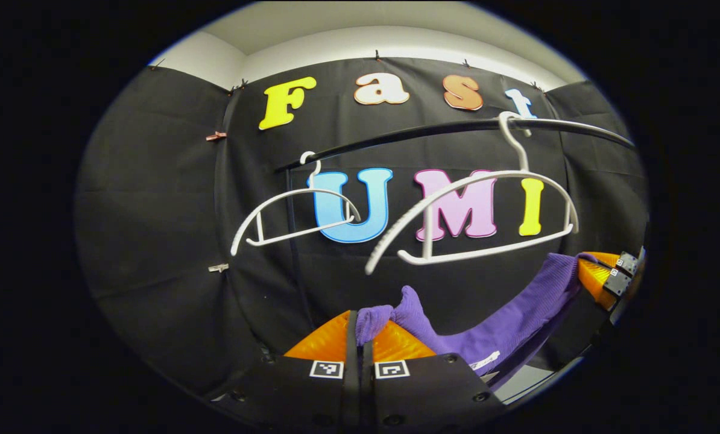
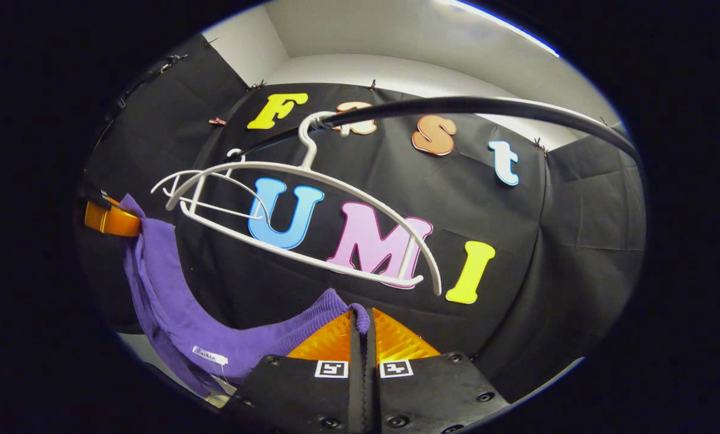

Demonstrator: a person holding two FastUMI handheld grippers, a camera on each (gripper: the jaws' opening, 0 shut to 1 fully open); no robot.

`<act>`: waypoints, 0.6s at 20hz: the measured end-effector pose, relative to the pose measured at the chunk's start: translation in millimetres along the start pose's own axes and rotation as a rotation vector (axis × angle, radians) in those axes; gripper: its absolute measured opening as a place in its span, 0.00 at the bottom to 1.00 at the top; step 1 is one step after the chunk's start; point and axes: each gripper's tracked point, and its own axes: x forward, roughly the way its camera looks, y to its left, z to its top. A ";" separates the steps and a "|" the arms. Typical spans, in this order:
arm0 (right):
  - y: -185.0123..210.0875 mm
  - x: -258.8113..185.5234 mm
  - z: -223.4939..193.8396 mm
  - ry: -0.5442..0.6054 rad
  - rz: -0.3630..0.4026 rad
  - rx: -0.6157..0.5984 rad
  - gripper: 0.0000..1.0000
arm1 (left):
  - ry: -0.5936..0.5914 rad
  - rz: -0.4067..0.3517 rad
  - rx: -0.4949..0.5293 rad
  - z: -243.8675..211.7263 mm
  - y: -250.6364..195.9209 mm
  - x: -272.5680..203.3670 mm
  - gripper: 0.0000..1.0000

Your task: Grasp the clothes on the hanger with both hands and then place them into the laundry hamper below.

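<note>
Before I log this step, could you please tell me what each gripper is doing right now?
Left gripper: jaws closed on the purple garment.
Right gripper: jaws closed on the same purple garment, off the white hanger.

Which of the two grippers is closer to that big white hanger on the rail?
Probably the right gripper, judging by how large the white hanger looms above it. The left gripper sits below its other end. Both grip the purple garment hanging off it.

A recording booth: black cloth walls (image 1: 155, 211), a clothes rail (image 2: 486, 105) with white hangers (image 1: 474, 217).
</note>
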 end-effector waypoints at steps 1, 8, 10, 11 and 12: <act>2.4 -6.1 9.8 -0.013 0.011 0.003 0.04 | -0.011 -0.027 -0.002 6.8 -11.5 -6.6 0.05; 38.3 -61.2 70.8 -0.082 0.130 0.032 0.00 | -0.066 -0.220 -0.056 40.5 -89.2 -56.1 0.05; 39.9 -71.9 80.4 -0.094 0.142 0.033 0.04 | -0.073 -0.266 -0.078 44.4 -109.2 -67.6 0.05; 41.2 -74.2 81.7 -0.095 0.146 0.041 0.04 | -0.078 -0.288 -0.097 46.1 -118.1 -73.9 0.05; 41.7 -75.7 80.6 -0.089 0.149 0.056 0.04 | -0.079 -0.306 -0.118 44.6 -125.4 -79.3 0.05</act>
